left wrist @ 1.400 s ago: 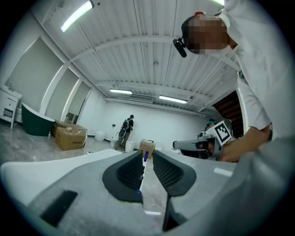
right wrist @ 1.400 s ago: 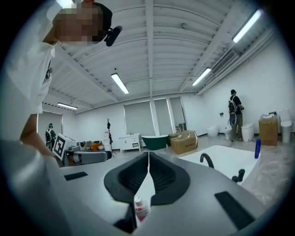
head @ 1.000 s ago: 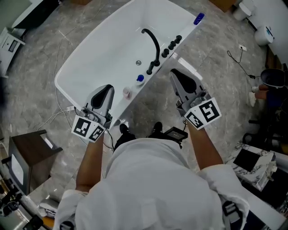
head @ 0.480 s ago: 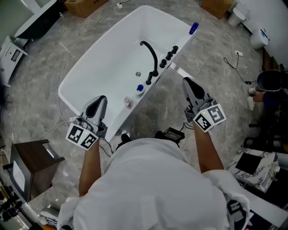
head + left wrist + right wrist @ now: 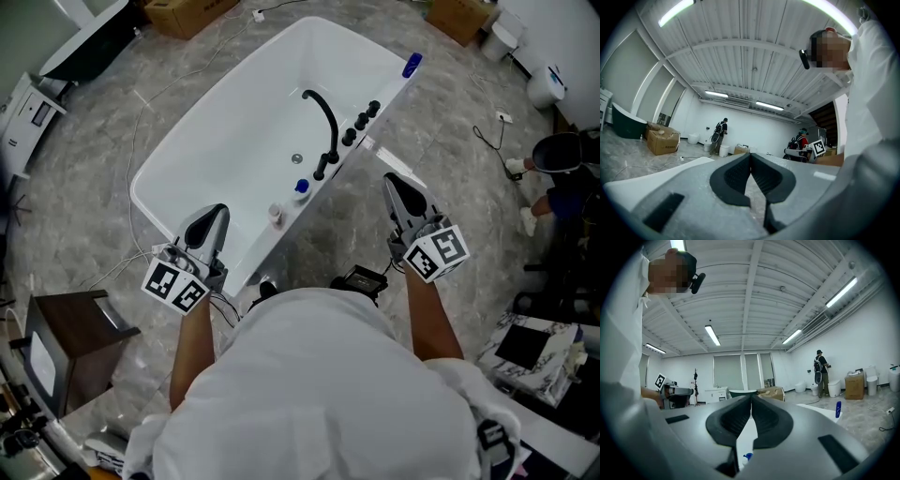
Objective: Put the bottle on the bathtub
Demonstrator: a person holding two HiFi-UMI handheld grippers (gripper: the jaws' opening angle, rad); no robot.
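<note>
left tool [image 5: 217,213]: closed, empty | right tool [image 5: 393,181]: closed, empty | bottle [image 5: 275,215]: stands on bathtub [image 5: 258,246] near rim, just beside left tool, near blue-capped bottle [image 5: 301,187]

Beneath the right claw [image 5: 751,400] we glimpse only the cap of a blue-capped bottle [image 5: 747,456]; the claw hides its body. Just ahead of the left claw [image 5: 217,212], the small pale bottle [image 5: 275,215] on the bathtub [image 5: 187,150] rim is too small for us to read.
</note>
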